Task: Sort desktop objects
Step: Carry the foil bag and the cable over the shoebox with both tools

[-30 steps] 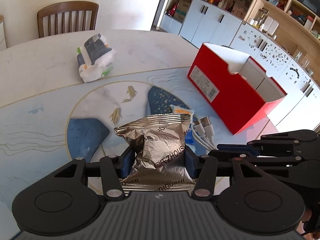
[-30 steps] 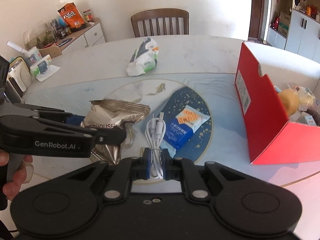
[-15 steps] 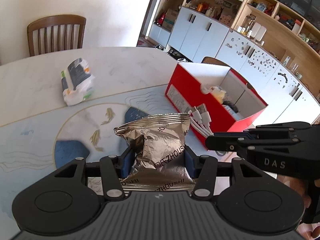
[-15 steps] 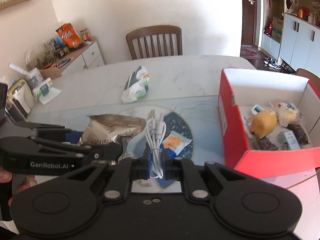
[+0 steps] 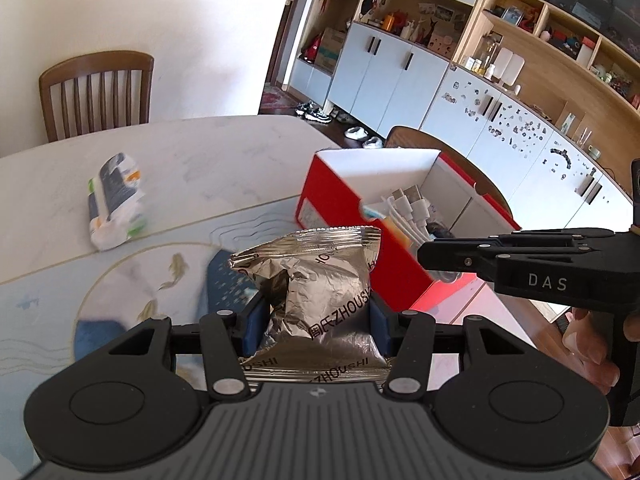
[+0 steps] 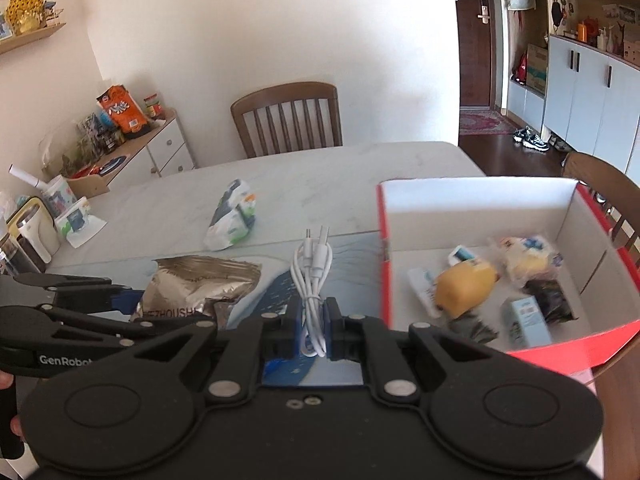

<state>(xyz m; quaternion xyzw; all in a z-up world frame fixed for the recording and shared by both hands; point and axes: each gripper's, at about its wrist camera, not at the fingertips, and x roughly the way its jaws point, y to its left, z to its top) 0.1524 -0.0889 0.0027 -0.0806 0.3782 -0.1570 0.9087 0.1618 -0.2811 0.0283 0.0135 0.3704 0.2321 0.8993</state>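
Observation:
My left gripper [image 5: 314,314] is shut on a silver foil snack bag [image 5: 316,280] and holds it above the table; the bag also shows in the right wrist view [image 6: 200,286]. My right gripper [image 6: 314,318] is shut on a coiled white USB cable [image 6: 314,276], lifted off the table; the cable also shows in the left wrist view [image 5: 408,210], near the box. The open red box [image 6: 576,344] with white inside stands at the right and holds several small items, among them a yellow one [image 6: 464,288]. It also shows in the left wrist view [image 5: 332,192].
A white, green and grey packet [image 6: 232,220] lies on the marble table [image 6: 340,168], also in the left wrist view [image 5: 114,200]. A blue placemat [image 5: 60,280] covers the near part. Wooden chairs [image 6: 288,118] stand behind; a second chair [image 6: 600,184] sits right of the box.
Both grippers have risen with their loads and moved toward the red box. The cable now hangs near the box's left wall, and the box's inside has come into view.

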